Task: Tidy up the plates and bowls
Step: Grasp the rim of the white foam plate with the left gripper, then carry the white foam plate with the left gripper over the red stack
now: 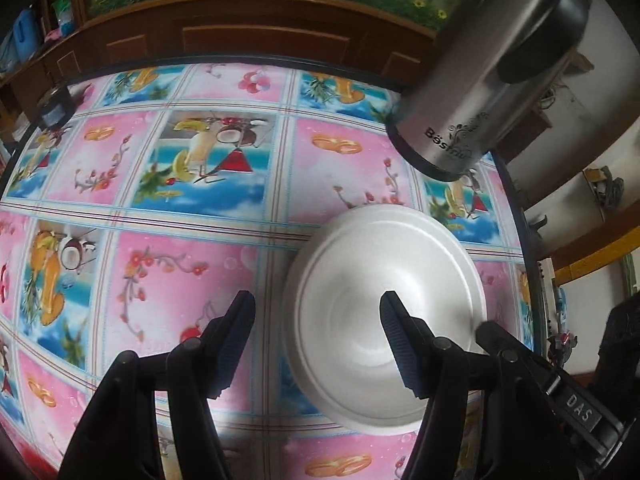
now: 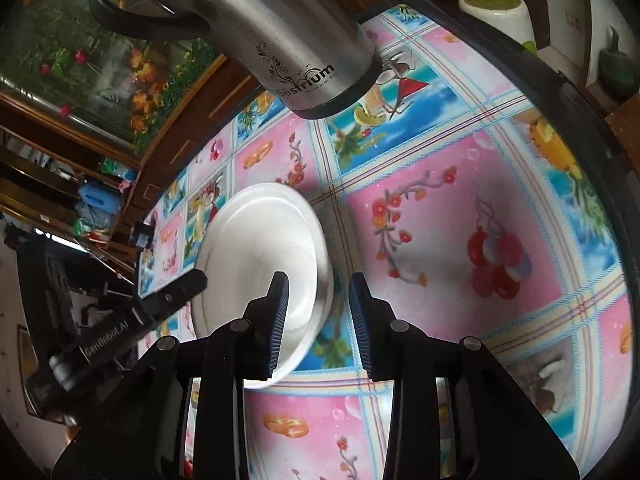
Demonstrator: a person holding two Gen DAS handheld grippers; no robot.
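A white foam bowl (image 1: pixel 360 256) sits upright on the flowered tablecloth (image 1: pixel 180 272), toward the right side of the table. My left gripper (image 1: pixel 317 298) hovers open over the bowl's left rim, one finger above the cloth and the other above the bowl's inside. In the right wrist view the same bowl (image 2: pixel 256 232) lies left of centre. My right gripper (image 2: pixel 319 278) straddles the bowl's right rim, jaws apart and pads not pressing on it. Each gripper shows at the edge of the other's view: right fingertip (image 1: pixel 494 332), left fingertip (image 2: pixel 192 282).
A tall steel flask (image 1: pixel 480 80) (image 2: pixel 280 28) stands just beyond the bowl. A white cup (image 2: pixel 496 12) sits past the table's dark rim (image 2: pixel 592 92). A small dark jar (image 1: pixel 54 108) is at the far left corner. A wooden cabinet (image 1: pixel 240 36) runs behind.
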